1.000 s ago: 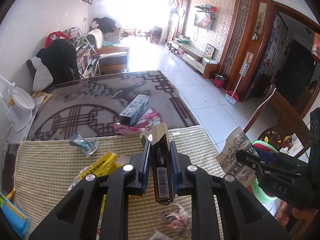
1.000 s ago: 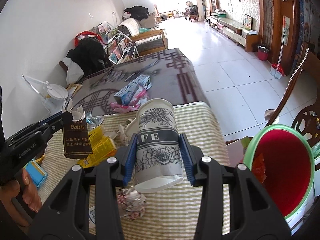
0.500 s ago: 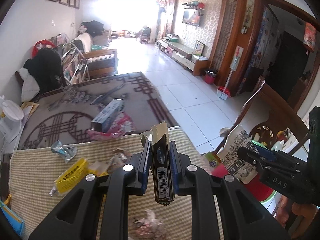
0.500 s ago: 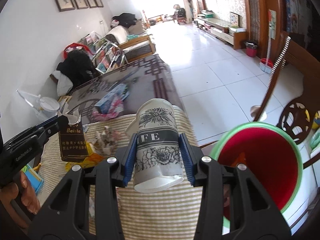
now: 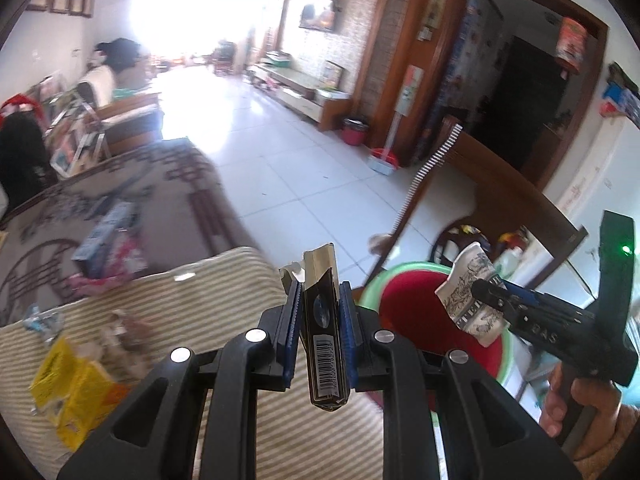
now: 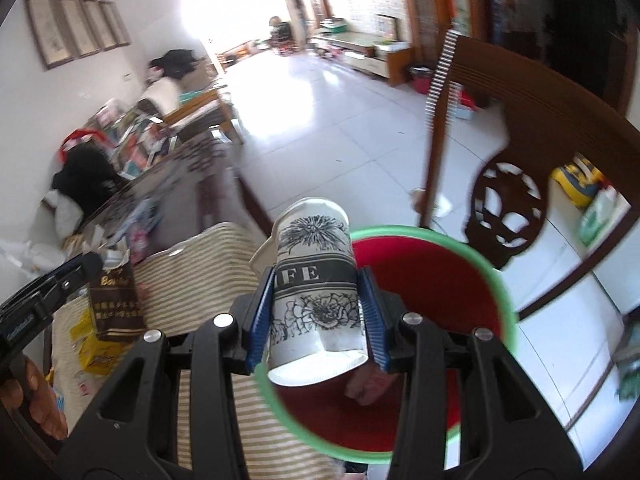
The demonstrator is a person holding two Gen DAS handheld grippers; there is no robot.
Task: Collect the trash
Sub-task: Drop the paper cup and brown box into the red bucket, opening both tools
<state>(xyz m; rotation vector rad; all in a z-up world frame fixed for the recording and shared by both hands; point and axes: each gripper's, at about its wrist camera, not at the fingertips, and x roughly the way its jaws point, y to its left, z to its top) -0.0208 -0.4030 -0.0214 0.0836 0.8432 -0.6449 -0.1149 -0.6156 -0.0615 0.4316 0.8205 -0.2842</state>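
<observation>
Clamped between the 2 blue pads of the left gripper [image 5: 319,322] in the left wrist view is a flat dark brown paper packet with a barcode and a torn gold top [image 5: 323,344], held upright. Below it a beige striped cloth-covered table [image 5: 224,276] is seen, with a crumpled yellow wrapper [image 5: 70,388] near its left edge and other scraps, blurred. Just past the table's right edge a red plastic bin with a green rim [image 5: 416,300] is seen. Above the bin the right gripper [image 5: 486,300] is held by a hand [image 5: 576,404], closed on a white paper cup printed with black flowers [image 5: 470,296].

Gripped by its sides between the pads of the right gripper [image 6: 316,316] in the right wrist view is the cup [image 6: 314,292], base toward the camera, over the left rim of the bin [image 6: 492,276]. At the left the left gripper [image 6: 86,266] is seen with the brown packet [image 6: 116,304] over the table [image 6: 216,248]. A dark carved wooden chair [image 6: 516,184] stands behind the bin.
</observation>
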